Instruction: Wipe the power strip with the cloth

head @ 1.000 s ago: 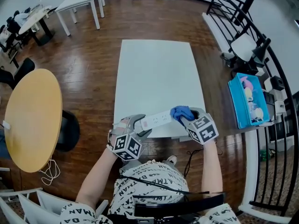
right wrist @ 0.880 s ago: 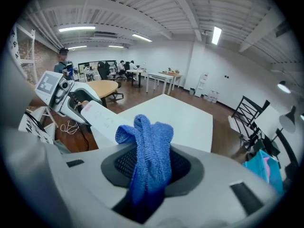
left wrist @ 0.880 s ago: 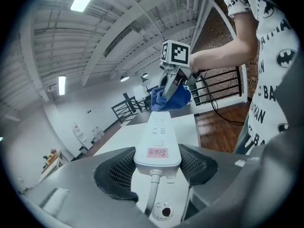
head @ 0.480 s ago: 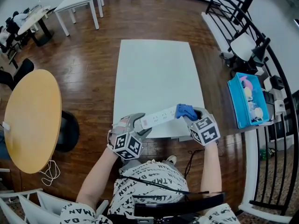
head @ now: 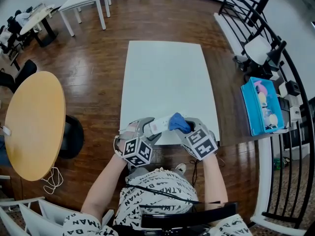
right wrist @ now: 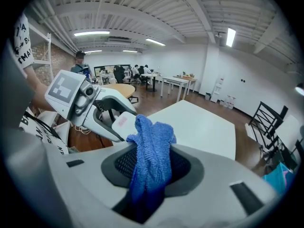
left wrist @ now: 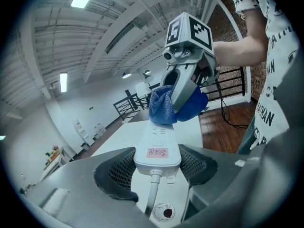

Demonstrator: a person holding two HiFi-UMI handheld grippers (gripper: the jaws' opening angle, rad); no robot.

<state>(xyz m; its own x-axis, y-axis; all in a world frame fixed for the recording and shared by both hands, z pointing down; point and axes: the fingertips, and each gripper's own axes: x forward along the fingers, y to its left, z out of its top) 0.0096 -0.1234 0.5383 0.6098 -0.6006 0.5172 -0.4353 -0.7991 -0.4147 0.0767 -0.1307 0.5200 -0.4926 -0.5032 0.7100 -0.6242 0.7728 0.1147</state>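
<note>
Currently we clamp the rigid power strip (left wrist: 157, 144) by its cord end in the left claw (left wrist: 156, 164). The right claw (right wrist: 151, 169) pinches the limp cloth (right wrist: 153, 134).

Steep overhead, close-ups (power strip (head: 160, 125) shared)

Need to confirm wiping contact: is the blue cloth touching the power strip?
Touching. The left gripper view shows the blue cloth lying on the top face of the power strip, covering its far part with no gap.

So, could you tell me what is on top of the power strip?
The blue cloth in the right gripper rests on the power strip. A pink label shows near the cord end; the part under the cloth is hidden.
</note>
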